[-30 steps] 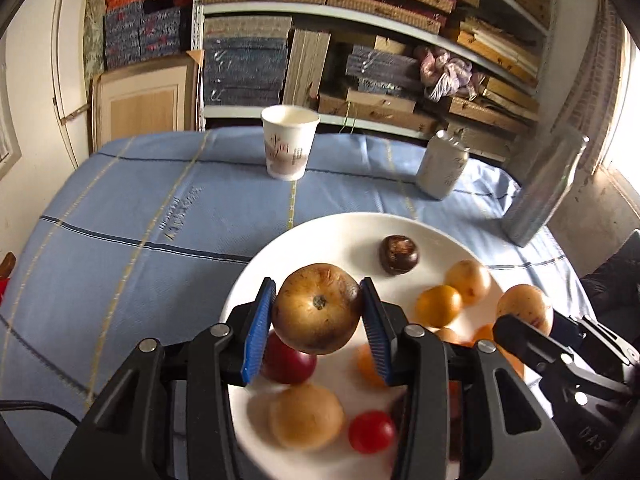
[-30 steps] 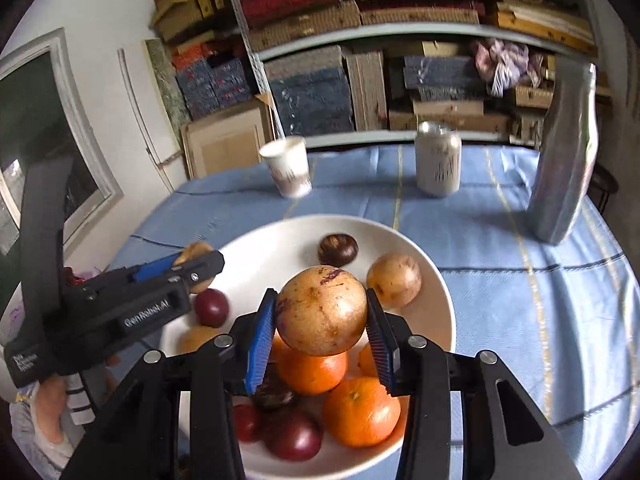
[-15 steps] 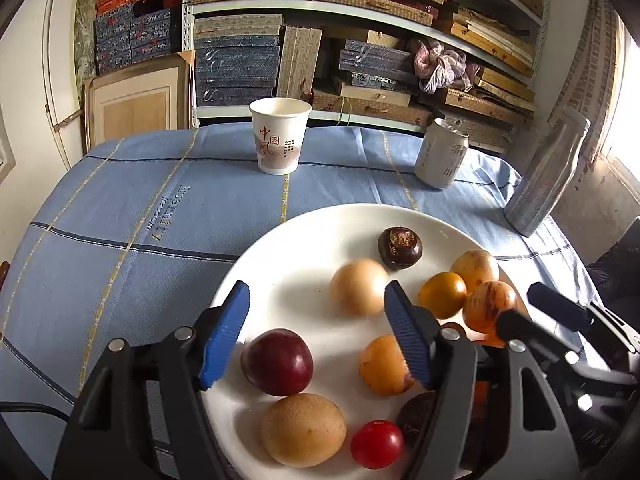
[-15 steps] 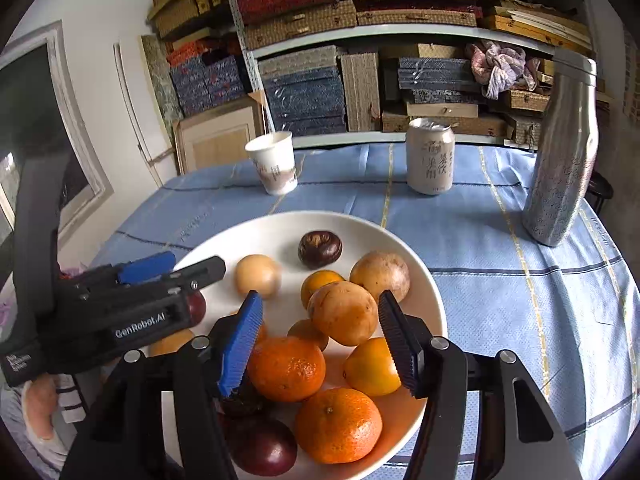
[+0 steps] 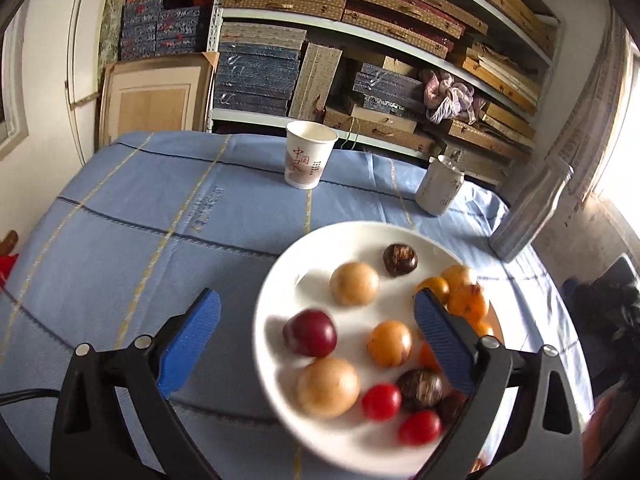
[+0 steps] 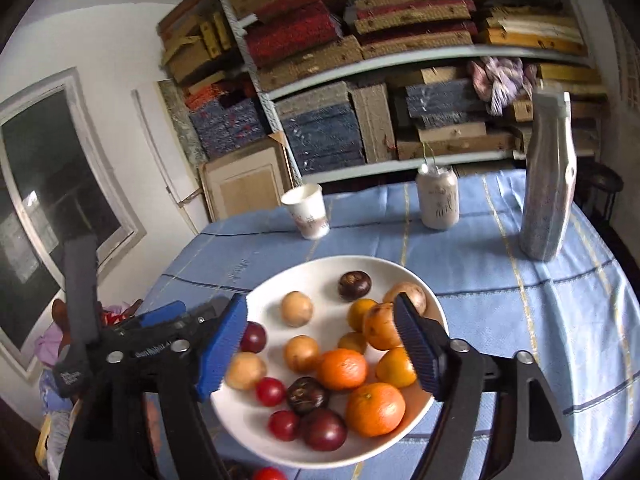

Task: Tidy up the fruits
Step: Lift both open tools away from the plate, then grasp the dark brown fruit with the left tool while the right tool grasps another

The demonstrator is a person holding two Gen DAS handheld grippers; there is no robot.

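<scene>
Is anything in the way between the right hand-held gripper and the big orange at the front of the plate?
Nothing visible. The right hand-held gripper hangs open above the white plate, and the big orange lies uncovered just below it.

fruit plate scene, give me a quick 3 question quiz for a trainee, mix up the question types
1. True or false: the left tool is clamped on a fruit.
2. Which stands farthest to the right on the blue tablecloth in the right wrist view? A) paper cup B) can C) tall grey bottle
3. Fill in: every fruit seen in the left wrist view lies on the white ____.

Key
1. False: its jaws have just been opening and now stand wide, gripping nothing. The same holds for the right tool.
2. C
3. plate
</scene>
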